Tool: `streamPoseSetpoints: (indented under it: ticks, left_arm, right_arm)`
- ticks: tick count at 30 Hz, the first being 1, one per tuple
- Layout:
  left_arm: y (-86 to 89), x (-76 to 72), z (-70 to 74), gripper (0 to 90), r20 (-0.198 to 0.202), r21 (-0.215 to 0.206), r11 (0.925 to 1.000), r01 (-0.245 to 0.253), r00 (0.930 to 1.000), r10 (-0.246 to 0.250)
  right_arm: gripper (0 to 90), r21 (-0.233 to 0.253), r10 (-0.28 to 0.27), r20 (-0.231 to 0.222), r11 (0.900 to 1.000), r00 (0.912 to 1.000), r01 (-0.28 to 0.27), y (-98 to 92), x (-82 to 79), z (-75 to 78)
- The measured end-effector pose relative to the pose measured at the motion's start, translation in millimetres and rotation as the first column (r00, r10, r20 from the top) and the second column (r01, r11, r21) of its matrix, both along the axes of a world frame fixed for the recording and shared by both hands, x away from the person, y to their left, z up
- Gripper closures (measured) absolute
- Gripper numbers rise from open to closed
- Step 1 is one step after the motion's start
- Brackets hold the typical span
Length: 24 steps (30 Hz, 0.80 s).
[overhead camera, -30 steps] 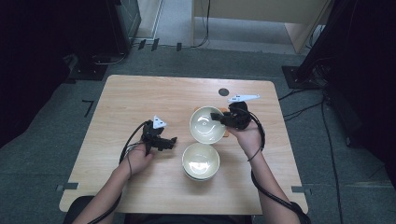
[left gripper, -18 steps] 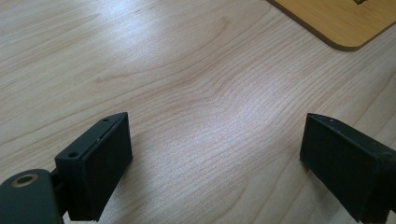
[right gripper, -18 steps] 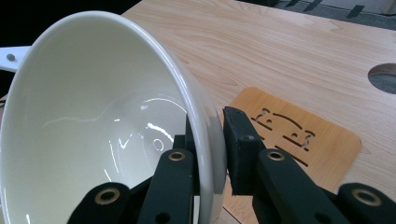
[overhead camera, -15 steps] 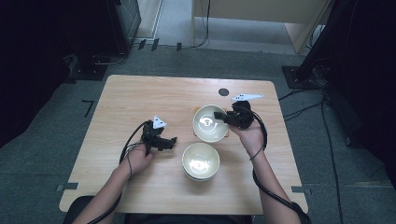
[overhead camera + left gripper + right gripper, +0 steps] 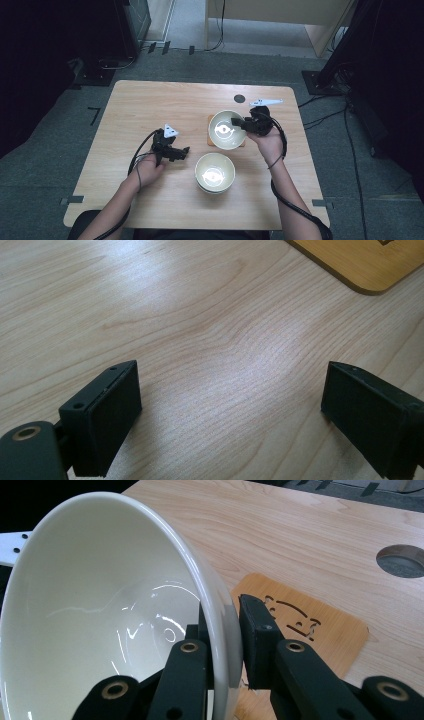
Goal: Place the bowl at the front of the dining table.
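Held bowl: we have the white bowl (image 5: 226, 129) pinched by its rim at its 3 o'clock edge; it sits right of the table's centre, over the mat, and the right gripper view shows it tilted (image 5: 115, 610).
Right gripper: our right gripper (image 5: 239, 122) is clamped on that rim, one jaw inside the wall and one outside.
Mat: the thin wooden mat (image 5: 305, 625) lies under the bowl, with a small cut-out pattern; we cannot tell whether the bowl's foot touches it.
Second bowl: another white bowl (image 5: 215, 172) stands at 6 o'clock of the held one, just beside it; it looks like a stack, though we cannot be sure.
Left gripper: our left gripper (image 5: 186, 150) rests at 9 o'clock of the second bowl, jaws wide apart over bare wood, holding nothing.
Table: the wooden table (image 5: 150, 107) has a round hole (image 5: 239, 98) at 12 o'clock of the held bowl.
Step in hand: we judge that we are carrying the held bowl, between mat and stack.
Next move: it calls for a firm pinch, a levelled bowl, and a centred, gentle set-down.
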<state>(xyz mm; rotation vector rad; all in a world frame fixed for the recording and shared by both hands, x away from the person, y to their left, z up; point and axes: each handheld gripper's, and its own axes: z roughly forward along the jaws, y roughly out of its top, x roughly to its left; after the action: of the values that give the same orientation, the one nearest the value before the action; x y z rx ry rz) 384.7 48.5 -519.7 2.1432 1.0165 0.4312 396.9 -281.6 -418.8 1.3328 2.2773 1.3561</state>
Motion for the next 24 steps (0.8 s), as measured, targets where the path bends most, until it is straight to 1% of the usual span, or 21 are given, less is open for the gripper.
streamPoseSetpoints:
  ticks: [5,10,16,24]
  left_arm:
    - [0.0,0.0,0.0,8.8,0.000,0.000,1.0000,0.000,1.0000,0.000]
    - [0.2,0.0,0.1,8.8,0.000,0.003,1.0000,0.002,1.0000,-0.002]
    - [0.0,0.0,0.0,8.8,0.000,0.001,1.0000,0.000,1.0000,0.000]
    - [0.1,0.0,0.1,8.8,-0.001,0.002,1.0000,0.001,1.0000,-0.001]
  right_arm:
    - [81.4,0.001,0.000,0.001,1.000,1.0000,0.000,1.3,3.5,-0.5]
    - [81.4,-0.009,0.001,0.001,1.000,1.0000,-0.001,2.2,7.6,-1.5]
    - [81.4,-0.011,-0.008,0.008,1.000,0.9999,0.008,1.2,13.0,-0.7]
    - [81.4,-0.021,-0.009,-0.001,1.000,1.0000,0.009,2.3,19.2,-3.8]
